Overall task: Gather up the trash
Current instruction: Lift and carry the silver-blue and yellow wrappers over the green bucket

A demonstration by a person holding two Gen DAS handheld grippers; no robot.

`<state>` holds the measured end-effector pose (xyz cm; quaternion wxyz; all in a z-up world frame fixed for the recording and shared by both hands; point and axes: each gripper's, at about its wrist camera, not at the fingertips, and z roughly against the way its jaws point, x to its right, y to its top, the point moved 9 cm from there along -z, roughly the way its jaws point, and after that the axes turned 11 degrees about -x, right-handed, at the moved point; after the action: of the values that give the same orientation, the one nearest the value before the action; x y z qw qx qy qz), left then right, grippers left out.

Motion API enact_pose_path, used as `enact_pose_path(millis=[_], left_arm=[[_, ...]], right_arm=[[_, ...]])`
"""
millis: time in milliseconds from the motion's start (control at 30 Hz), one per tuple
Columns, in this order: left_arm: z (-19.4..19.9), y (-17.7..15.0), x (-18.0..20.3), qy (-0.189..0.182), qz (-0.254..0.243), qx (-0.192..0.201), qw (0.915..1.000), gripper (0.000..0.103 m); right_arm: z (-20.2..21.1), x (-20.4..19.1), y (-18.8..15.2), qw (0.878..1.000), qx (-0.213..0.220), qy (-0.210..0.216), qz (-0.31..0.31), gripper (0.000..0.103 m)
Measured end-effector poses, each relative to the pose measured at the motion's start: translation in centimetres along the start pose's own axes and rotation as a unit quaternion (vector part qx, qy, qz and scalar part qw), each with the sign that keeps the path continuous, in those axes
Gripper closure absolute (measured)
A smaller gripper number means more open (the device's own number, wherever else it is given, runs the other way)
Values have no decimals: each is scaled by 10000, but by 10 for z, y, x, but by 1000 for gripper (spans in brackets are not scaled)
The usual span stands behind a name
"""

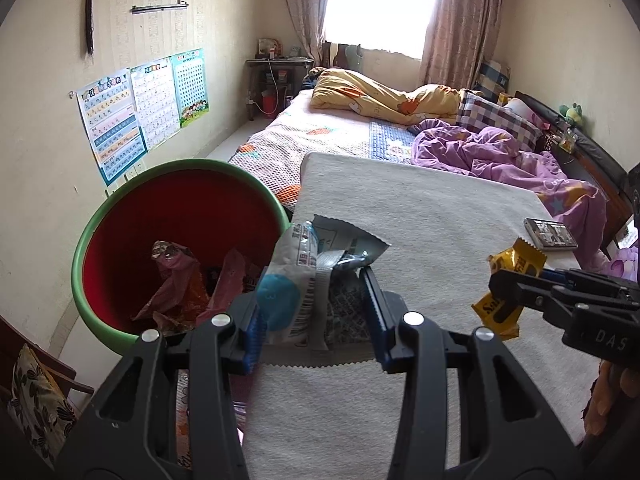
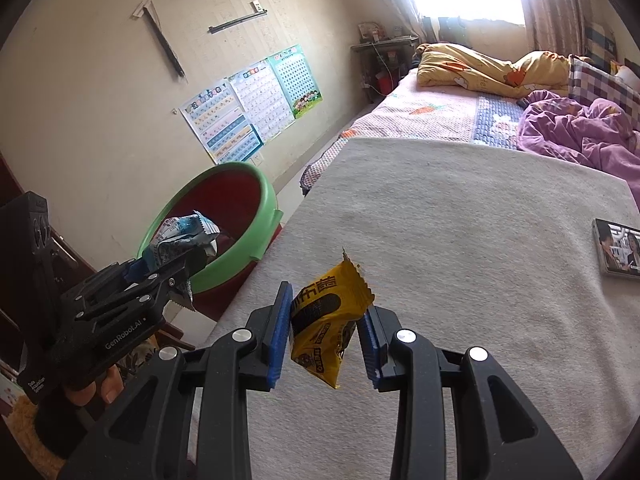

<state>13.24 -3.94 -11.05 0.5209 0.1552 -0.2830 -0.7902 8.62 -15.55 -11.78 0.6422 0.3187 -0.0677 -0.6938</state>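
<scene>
So both hands are busy here. The left hand-held gripper [image 1: 316, 312] is pinching a crumpled white-and-blue wrapper [image 1: 308, 280], jaws nearly closed on it, and it's hanging right by the rim of the green basin [image 1: 80, 248] — the one with the red inside that's already holding a few pink and orange wrappers [image 1: 176, 280]. The right hand-held gripper [image 2: 326, 330] is clamping a yellow snack packet [image 2: 326, 320], also nearly closed, and it's sitting over the beige blanket [image 2: 460, 260] on the bed, well apart from the basin.

If I'm guessing, the step in hand is dropping the white one in. From the right-side view the wrapper is looking like it's over the near rim rather than the middle, so I'd be pushing it further in over the red part before letting go — crumpled film is light and could be sticking to a pad or fluttering onto the floor. Opening wide and giving it a little dip downward should be helping. Then the yellow one is needing the same trip across.

There's a phone [image 2: 618, 254] lying on the blanket, not trash as far as I can tell.
</scene>
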Motion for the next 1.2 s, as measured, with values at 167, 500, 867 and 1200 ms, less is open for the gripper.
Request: enact_pose_path(millis=[167,500,867,1200], left_arm=[[4,-1,-7,-4,23,27,10000,62],[9,-5,-32,-16,88,53,9999,62],[16,0,-55,-68,170,146,9997,62],[15,-3,-81,84,257,149,9995,62]], right_arm=[[-4,-6,3,10000,0,7,28,71],[-14,-24,4,9999,-21,-40,132,71],[-24,-40,4,9997,-104,-78,210,71],[-36,-56,11,9994,-138,-53,300,71]])
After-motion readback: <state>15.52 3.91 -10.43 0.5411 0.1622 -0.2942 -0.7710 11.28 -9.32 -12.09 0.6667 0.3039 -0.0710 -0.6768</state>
